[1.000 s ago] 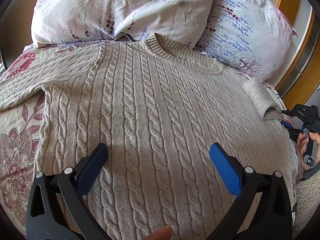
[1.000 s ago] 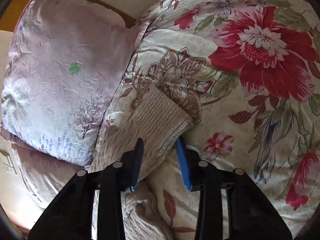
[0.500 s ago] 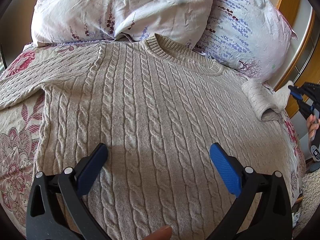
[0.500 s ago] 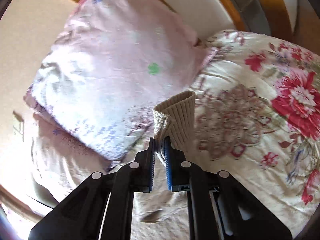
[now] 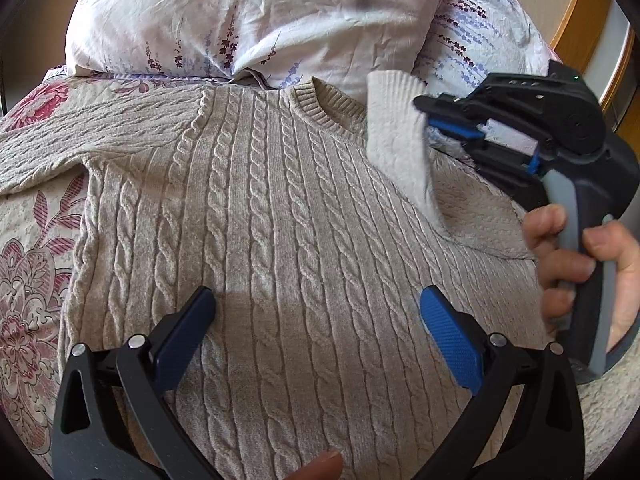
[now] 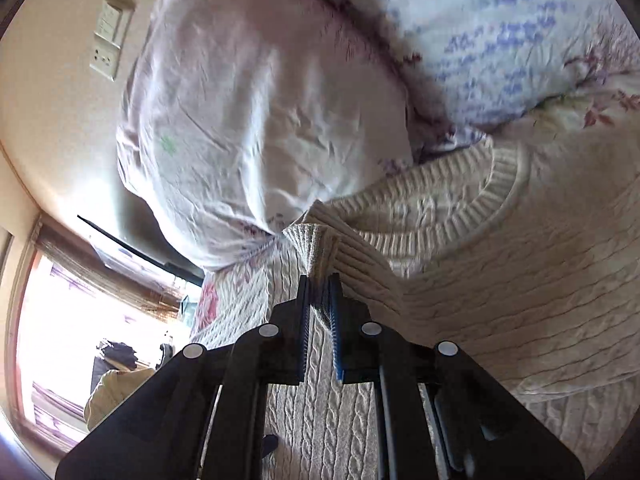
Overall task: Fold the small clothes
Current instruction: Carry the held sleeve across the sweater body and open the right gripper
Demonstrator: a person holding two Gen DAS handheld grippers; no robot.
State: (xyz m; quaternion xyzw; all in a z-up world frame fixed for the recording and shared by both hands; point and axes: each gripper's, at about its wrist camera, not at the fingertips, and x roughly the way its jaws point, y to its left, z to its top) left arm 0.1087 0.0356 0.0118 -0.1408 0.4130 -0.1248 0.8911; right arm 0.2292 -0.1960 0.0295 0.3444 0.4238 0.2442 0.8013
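Note:
A beige cable-knit sweater (image 5: 280, 216) lies flat on the bed, collar toward the pillows. My left gripper (image 5: 316, 312) is open and empty, low over the sweater's lower middle. My right gripper (image 5: 428, 114) is shut on the sweater's right sleeve (image 5: 396, 140) near the cuff and holds it lifted over the right shoulder, beside the collar. In the right wrist view the ribbed cuff (image 6: 316, 248) sticks out from between the closed fingers of the right gripper (image 6: 319, 284), with the collar (image 6: 492, 196) just beyond. The left sleeve (image 5: 80, 140) lies spread out to the left.
Two floral pillows (image 5: 256, 16) lean at the head of the bed, touching the collar. A flowered quilt (image 5: 28, 280) covers the bed. A wooden headboard (image 5: 576, 36) stands at the far right. A wall socket (image 6: 106, 36) and a window (image 6: 60, 320) show in the right wrist view.
My right gripper closed on the right sleeve's cuff, lifted it off the quilt and carried it left over the sweater's shoulder. My left gripper stayed open and still.

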